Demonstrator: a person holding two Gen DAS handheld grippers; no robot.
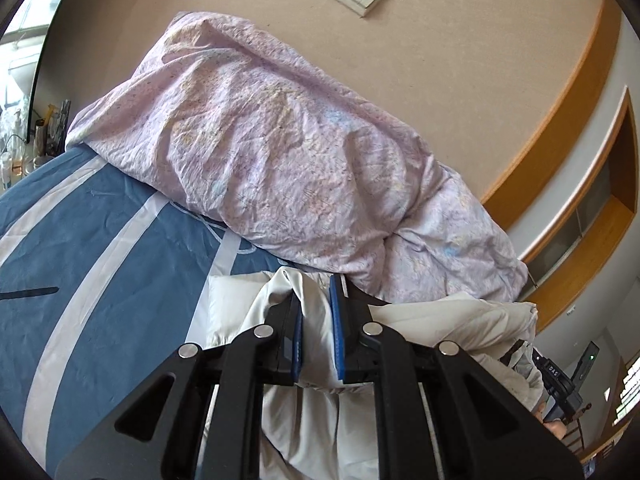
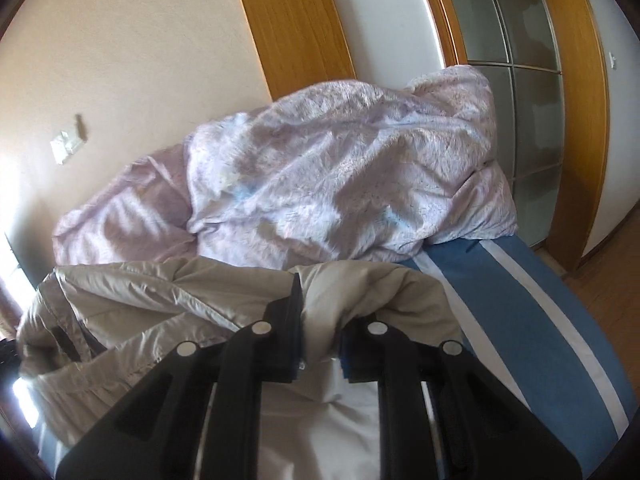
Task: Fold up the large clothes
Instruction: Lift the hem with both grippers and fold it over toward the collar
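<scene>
A pale grey, shiny jacket (image 1: 432, 320) hangs bunched between both grippers over the bed. My left gripper (image 1: 316, 300) is shut on a fold of this grey fabric, which fills the gap between its blue pads (image 1: 337, 340). In the right wrist view the same jacket (image 2: 132, 300) spreads to the left in creased folds. My right gripper (image 2: 320, 308) is shut on another bunch of it, and cloth drapes over its right finger. The other gripper's black body (image 1: 560, 384) shows at the far right of the left wrist view, held by a hand.
A crumpled lilac duvet (image 1: 288, 148) is heaped on the bed beyond the jacket, against the beige wall. The blue sheet with white stripes (image 1: 100, 248) covers the bed. A wooden-framed glass door (image 2: 516, 92) and wood floor (image 2: 608, 280) lie to the right. Bottles (image 1: 16, 152) crowd a shelf at left.
</scene>
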